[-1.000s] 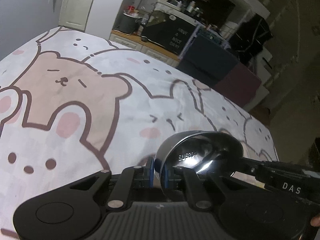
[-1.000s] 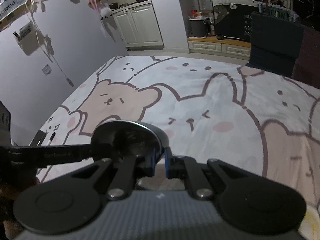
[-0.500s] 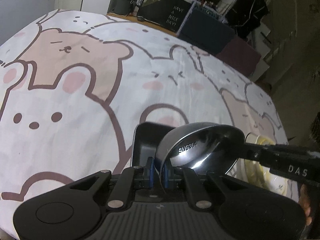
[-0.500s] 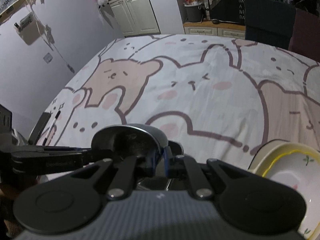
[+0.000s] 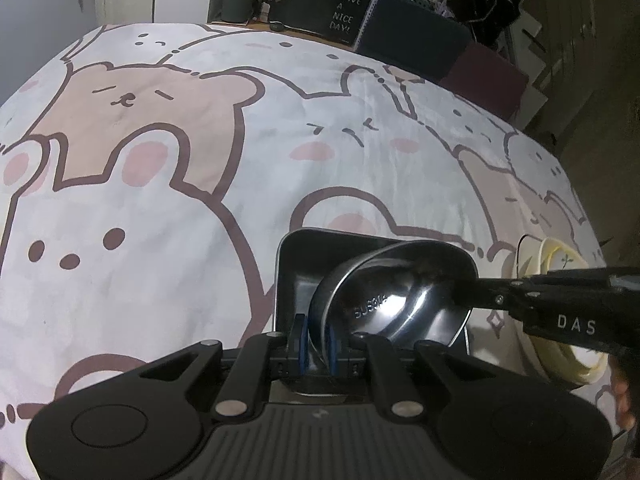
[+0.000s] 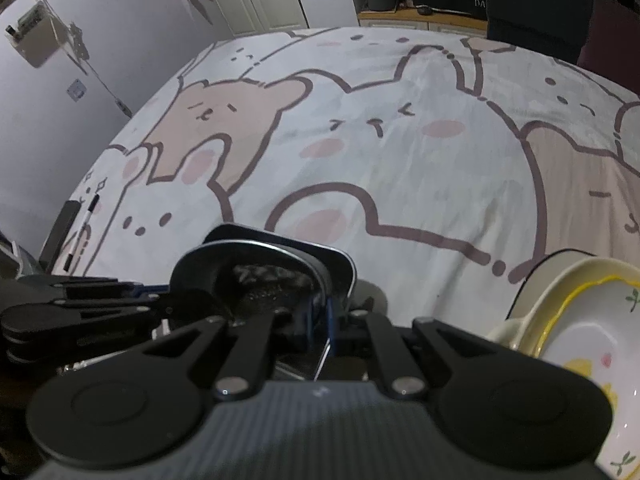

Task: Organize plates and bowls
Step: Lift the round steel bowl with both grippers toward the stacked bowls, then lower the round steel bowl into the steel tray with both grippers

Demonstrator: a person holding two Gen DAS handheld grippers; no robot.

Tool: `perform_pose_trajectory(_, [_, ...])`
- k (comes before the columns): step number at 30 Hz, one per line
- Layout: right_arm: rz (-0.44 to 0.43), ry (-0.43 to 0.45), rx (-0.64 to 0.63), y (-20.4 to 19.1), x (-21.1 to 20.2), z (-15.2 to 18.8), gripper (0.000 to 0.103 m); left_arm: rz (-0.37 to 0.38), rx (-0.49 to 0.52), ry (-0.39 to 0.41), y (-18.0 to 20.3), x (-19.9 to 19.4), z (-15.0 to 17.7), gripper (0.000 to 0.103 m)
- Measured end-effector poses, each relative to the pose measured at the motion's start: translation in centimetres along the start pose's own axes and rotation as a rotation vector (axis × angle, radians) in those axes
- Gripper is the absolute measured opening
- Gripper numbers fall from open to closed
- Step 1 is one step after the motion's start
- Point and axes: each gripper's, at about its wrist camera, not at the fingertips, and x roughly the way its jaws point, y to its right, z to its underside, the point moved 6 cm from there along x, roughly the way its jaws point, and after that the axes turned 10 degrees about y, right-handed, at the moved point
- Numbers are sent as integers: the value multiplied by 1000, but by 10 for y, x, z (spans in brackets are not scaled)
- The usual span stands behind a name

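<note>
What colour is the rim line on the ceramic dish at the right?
Yellow, on the cream ceramic dish; the right wrist view shows it best.

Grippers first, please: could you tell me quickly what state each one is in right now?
Left gripper: closed on the rim of the steel bowl.
Right gripper: closed on the same bowl's opposite rim.
</note>
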Motion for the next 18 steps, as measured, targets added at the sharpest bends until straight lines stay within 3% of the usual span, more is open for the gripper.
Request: perform_pose_trajectory(18, [27,-23,-52,-6,19,-2,10,-29,68,-31,0,8,6,12])
